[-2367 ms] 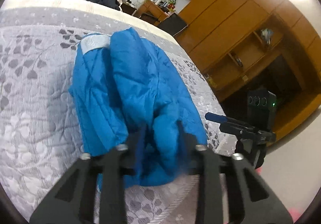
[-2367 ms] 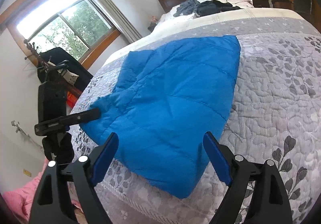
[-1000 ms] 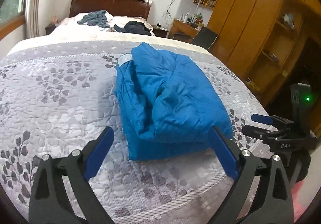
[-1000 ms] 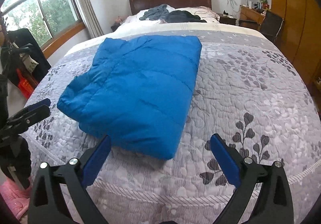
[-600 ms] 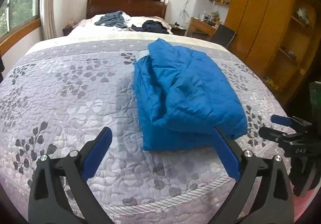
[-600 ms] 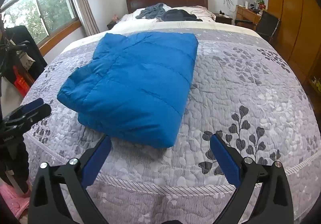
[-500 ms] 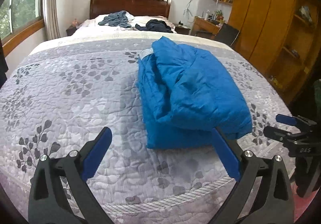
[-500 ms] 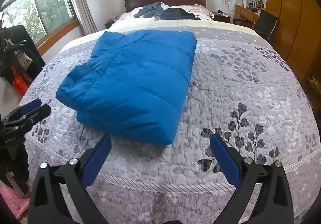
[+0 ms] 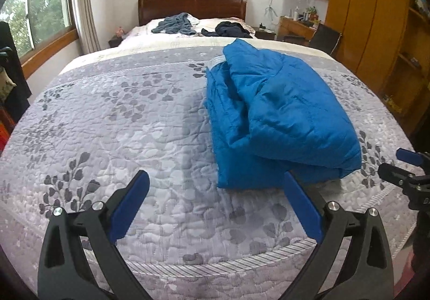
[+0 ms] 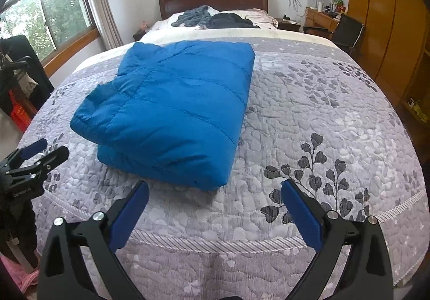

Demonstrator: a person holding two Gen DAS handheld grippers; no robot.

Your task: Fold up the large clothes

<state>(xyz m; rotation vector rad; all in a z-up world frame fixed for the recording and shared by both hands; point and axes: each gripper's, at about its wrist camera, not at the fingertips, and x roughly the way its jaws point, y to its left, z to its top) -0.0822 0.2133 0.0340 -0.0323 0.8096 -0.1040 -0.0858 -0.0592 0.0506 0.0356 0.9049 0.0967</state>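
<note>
My left tongs (image 9: 213, 192) stand wide apart and empty over the near edge of the bed (image 9: 113, 122), and my right tongs (image 10: 213, 196) are just the same, spread open with nothing between the pads. The jacket (image 10: 172, 109) lies folded into a thick block on the quilt, near the foot of the bed and clear of both tongs.

It is a quilted, puffy thing, and I judge it light for its bulk, soft all through, and springy: pressed layers will want to rise again. The shell looks smooth, so I expect it to slip between the pads unless I bite deep. From the left view the jacket (image 9: 279, 117) shows a loose upper flap riding over the lower layers, with an open side facing me; that side is the untidy one. If I must take hold again, I would pinch through a stitched seam or the doubled near edge, where the cloth is thinnest and firmest, not the fat middle of a puffed panel.
</note>
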